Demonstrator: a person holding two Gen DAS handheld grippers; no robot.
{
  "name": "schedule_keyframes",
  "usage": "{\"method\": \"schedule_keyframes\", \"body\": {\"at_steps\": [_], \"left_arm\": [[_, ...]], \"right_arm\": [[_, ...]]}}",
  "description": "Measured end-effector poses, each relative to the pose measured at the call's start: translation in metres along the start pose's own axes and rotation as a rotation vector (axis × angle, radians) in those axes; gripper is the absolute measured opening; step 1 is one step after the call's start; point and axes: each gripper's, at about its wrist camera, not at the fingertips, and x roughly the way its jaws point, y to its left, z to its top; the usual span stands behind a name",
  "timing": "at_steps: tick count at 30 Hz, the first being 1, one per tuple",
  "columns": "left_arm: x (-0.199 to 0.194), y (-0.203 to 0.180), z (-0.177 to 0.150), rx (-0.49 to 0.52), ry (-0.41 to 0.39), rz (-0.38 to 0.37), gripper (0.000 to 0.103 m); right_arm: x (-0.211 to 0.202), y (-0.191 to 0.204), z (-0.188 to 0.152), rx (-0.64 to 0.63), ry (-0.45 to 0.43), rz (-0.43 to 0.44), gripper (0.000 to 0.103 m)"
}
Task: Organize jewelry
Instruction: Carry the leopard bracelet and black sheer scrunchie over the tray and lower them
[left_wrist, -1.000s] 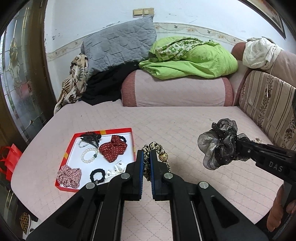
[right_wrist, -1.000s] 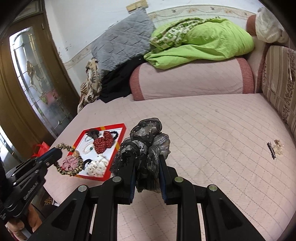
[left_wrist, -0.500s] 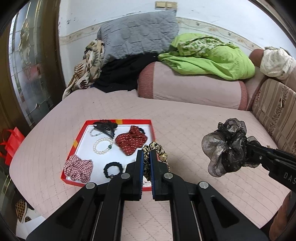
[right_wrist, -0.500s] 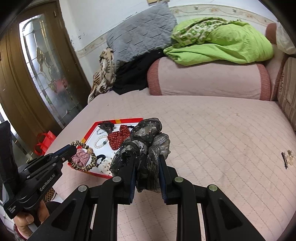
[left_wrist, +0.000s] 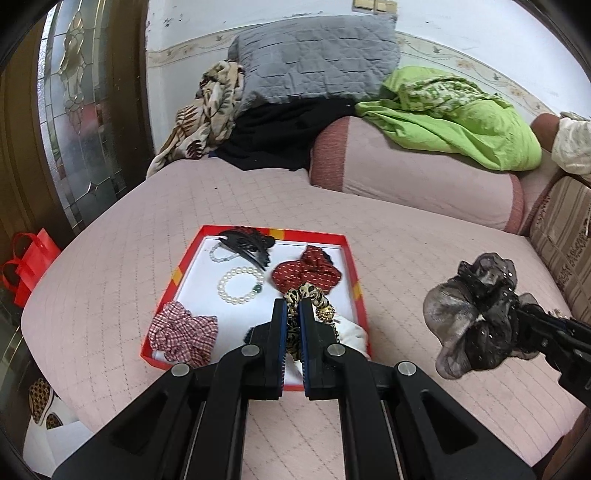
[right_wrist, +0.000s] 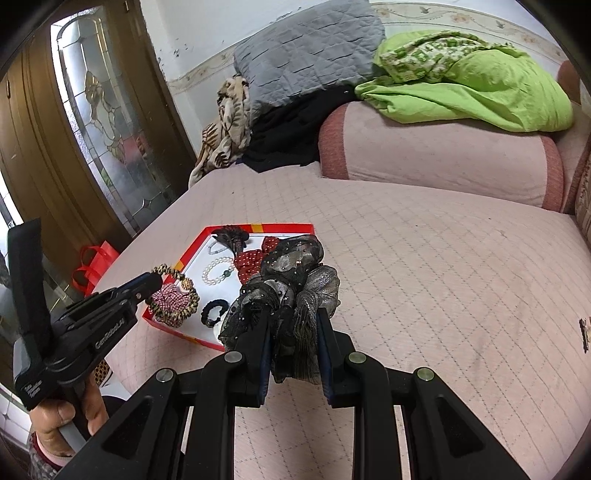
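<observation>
left tool (left_wrist: 293, 308) gripping leopard-print scrunchie (left_wrist: 308, 300) | right tool (right_wrist: 292, 320) gripping grey organza scrunchie (right_wrist: 291, 280) | advice: lowering over bare red tray (left_wrist: 186, 264) floor before releasing

Five scrunchies are counted: leopard-print (left_wrist: 309, 295), sheer grey (left_wrist: 476, 314), red dotted (left_wrist: 306, 271), checked (left_wrist: 183, 334), small black (right_wrist: 214, 312). Two bead bracelets are seen, pearl (left_wrist: 240, 285) and pale (left_wrist: 221, 253), plus one hair claw (left_wrist: 247, 242) and one red tray (left_wrist: 177, 275).

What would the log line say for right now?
left tongs: shut on leopard scrunchie, over red tray | right tongs: shut on grey sheer scrunchie, beside tray | neither placed yet
</observation>
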Motion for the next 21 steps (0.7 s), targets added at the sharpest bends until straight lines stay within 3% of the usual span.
{"method": "schedule_keyframes", "body": {"at_steps": [14,21], "left_arm": [[0.05,0.04,0.034,0.017,0.006,0.083,0.006],[0.079,0.066,0.058,-0.019,0.019,0.074,0.006]], "right_arm": [[0.048,0.04,0.012,-0.067,0.052,0.033,0.024],[0.073,0.051,0.019,-0.068,0.074,0.055,0.024]]}}
